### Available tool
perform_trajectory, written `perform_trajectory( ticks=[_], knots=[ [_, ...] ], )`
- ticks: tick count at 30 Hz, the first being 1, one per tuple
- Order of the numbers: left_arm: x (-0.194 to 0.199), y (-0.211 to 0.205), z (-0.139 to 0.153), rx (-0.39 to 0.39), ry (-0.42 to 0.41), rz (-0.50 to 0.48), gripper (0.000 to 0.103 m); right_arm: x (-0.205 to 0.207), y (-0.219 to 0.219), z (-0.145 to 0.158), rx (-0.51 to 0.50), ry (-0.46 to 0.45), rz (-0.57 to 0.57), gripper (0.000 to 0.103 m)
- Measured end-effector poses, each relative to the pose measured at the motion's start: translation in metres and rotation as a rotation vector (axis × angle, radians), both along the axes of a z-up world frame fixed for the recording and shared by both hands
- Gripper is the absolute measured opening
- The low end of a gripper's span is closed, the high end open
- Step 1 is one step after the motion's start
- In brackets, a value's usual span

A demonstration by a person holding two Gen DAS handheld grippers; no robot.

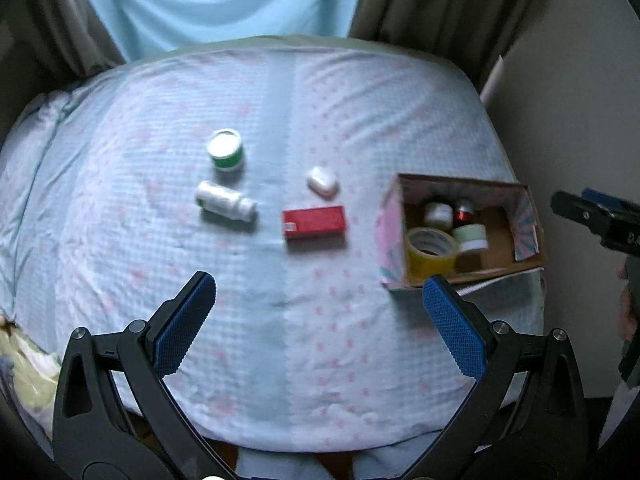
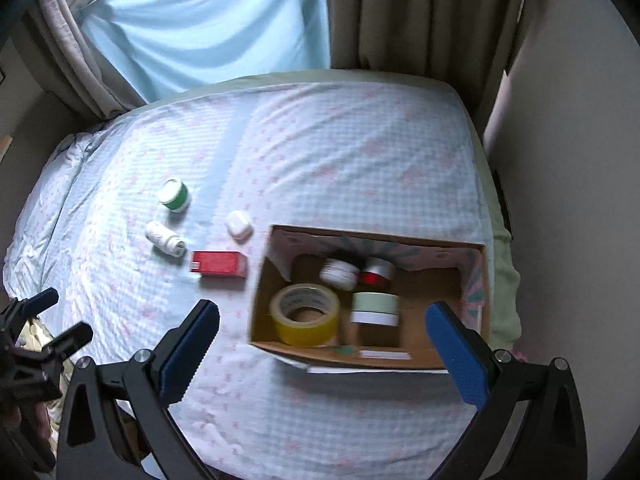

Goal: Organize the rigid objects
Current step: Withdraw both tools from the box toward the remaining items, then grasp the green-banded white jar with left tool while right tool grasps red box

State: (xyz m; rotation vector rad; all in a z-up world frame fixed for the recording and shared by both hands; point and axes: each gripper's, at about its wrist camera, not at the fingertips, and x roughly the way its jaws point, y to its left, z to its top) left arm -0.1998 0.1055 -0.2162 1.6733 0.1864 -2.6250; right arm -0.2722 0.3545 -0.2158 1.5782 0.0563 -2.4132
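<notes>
Both claws hang spread wide and empty above the bed [image 1: 304, 340]. Ahead of the left claw [image 1: 320, 304] lie a red box [image 1: 313, 221], a white case [image 1: 323, 182], a white bottle [image 1: 226, 201] on its side and a green-banded jar [image 1: 226, 149]. Just beyond the right claw [image 2: 322, 334] sits the cardboard box [image 2: 372, 354], holding a yellow tape roll [image 2: 305, 314], a pale green jar [image 2: 376, 308] and two more containers, blurred.
</notes>
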Motion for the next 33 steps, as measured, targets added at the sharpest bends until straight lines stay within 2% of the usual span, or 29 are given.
perform_trajectory(
  ticks=[8,12,18,25,33],
  knots=[
    [-0.004,-0.093,0.008,0.038,0.034,-0.027,0.103,0.026,-0.083,0.003,-0.019,-0.031,-0.086,0.103],
    [-0.015,-0.131,0.011,0.008,0.060,-0.080,0.103,0.029,-0.123,-0.005,-0.046,-0.073,-0.168,0.103],
    [-0.047,-0.181,-0.002,0.014,0.038,-0.154,0.103,0.023,-0.169,-0.017,-0.130,-0.127,-0.326,0.103],
    [-0.095,-0.203,-0.038,-0.007,-0.011,-0.236,0.103,0.008,-0.193,-0.045,-0.244,-0.176,-0.523,0.103],
    [-0.162,-0.206,-0.097,-0.001,-0.084,-0.256,0.103,-0.024,-0.189,-0.114,-0.355,-0.269,-0.813,0.103]
  ],
)
